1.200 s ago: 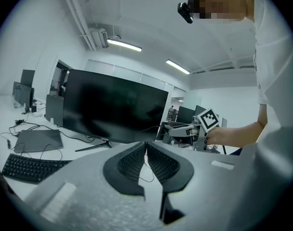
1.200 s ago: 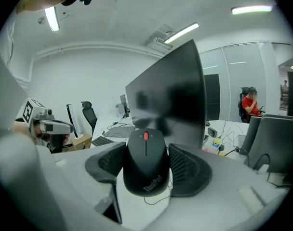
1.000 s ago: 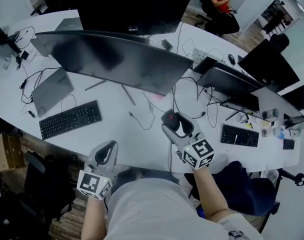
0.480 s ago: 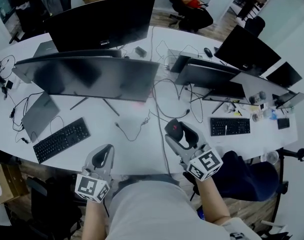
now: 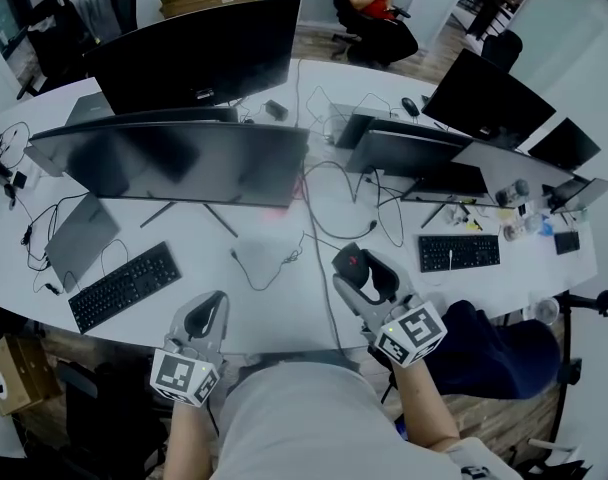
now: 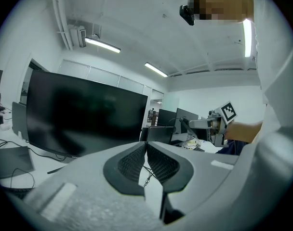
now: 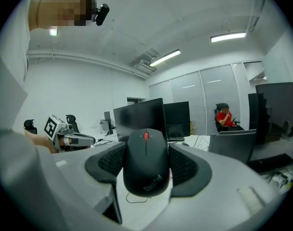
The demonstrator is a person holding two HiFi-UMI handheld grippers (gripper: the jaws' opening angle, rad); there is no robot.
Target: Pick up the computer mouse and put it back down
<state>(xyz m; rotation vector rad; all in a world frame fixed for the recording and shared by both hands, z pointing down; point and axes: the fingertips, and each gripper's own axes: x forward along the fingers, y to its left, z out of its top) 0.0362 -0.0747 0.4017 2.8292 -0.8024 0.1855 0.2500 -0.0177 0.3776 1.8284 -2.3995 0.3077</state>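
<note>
White bench point(image 5: 274, 303), monitors point(image 5: 174, 158) crowded behind; right tool point(image 5: 362, 268) pinching computer mouse point(image 7: 145, 162) by sides; left tool point(image 5: 206, 313) pressed together, empty; lower mouse level, release gently

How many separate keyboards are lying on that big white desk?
2. One keyboard lies near the desk's left front edge, beside a grey laptop; the other keyboard lies on the right, before the monitors. Screens may hide more.
</note>
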